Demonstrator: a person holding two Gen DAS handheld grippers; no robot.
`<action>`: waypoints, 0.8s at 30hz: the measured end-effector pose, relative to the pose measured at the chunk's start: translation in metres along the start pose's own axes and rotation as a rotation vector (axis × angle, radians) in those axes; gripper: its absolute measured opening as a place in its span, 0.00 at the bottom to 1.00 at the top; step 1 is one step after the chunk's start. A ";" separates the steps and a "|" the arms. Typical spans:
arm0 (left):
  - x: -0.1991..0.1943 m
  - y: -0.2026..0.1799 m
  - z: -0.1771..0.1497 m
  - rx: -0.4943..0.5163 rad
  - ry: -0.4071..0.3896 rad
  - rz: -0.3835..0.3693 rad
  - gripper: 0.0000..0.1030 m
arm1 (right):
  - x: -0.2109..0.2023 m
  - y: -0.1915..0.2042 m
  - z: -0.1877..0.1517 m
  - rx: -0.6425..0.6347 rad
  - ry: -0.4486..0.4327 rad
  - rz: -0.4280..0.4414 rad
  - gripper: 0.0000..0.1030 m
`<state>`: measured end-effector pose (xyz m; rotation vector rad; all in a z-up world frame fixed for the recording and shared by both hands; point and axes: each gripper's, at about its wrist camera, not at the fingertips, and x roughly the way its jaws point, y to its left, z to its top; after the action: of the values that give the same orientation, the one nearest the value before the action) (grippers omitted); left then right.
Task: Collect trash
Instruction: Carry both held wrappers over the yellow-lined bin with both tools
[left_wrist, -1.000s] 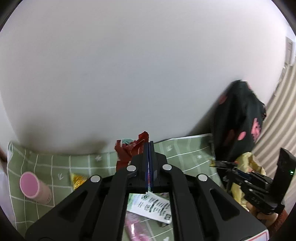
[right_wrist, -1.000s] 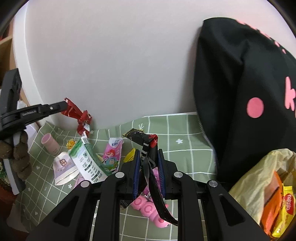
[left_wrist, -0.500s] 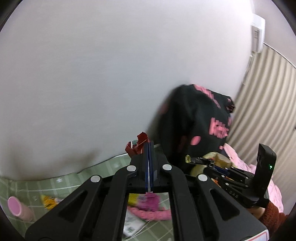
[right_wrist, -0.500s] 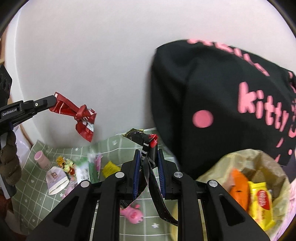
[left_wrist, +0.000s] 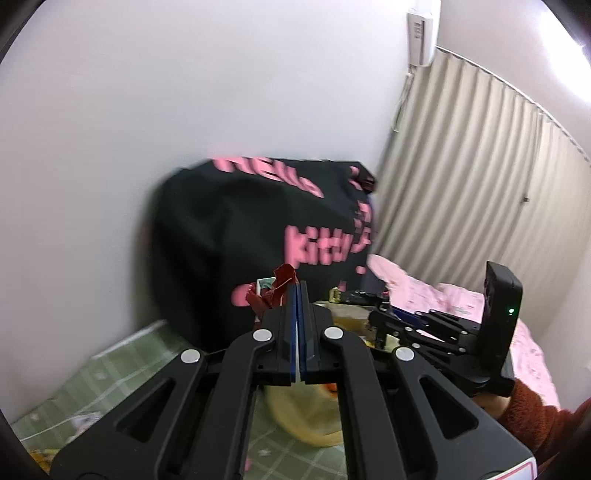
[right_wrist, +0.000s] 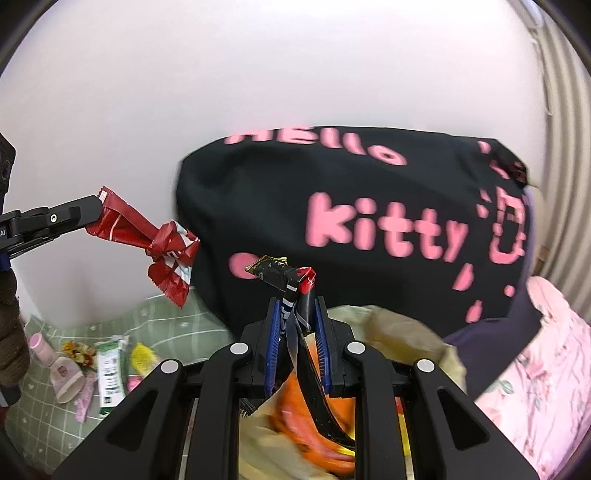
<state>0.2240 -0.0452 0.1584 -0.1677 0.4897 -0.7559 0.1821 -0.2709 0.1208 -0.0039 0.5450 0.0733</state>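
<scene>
Wrappers were in both grippers: left gripper (right_wrist: 98, 208) pinched a red wrapper (right_wrist: 147, 236), right gripper (right_wrist: 297, 317) clamped a black one (right_wrist: 284, 275) above the bag (right_wrist: 406, 332), which already held trash. More litter (right_wrist: 107, 365) remained on the bench (right_wrist: 166, 317).

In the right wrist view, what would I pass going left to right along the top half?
Left gripper → red wrapper → black wrapper → black Hello Kitty bag → curtain.

Both wrappers (right_wrist: 162, 243) (gripped) now above trash bag (right_wrist: 402, 328).
</scene>
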 end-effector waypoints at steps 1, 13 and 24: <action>0.009 -0.005 0.001 -0.004 0.012 -0.027 0.01 | -0.003 -0.007 -0.001 0.007 -0.001 -0.015 0.18; 0.120 -0.050 -0.031 0.031 0.263 -0.177 0.01 | -0.008 -0.075 -0.018 0.070 0.055 -0.120 0.18; 0.198 -0.035 -0.095 0.081 0.499 -0.021 0.01 | 0.052 -0.080 -0.053 0.033 0.225 -0.061 0.18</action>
<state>0.2798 -0.2054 0.0143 0.0966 0.9293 -0.8378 0.2043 -0.3481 0.0474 0.0035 0.7705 0.0037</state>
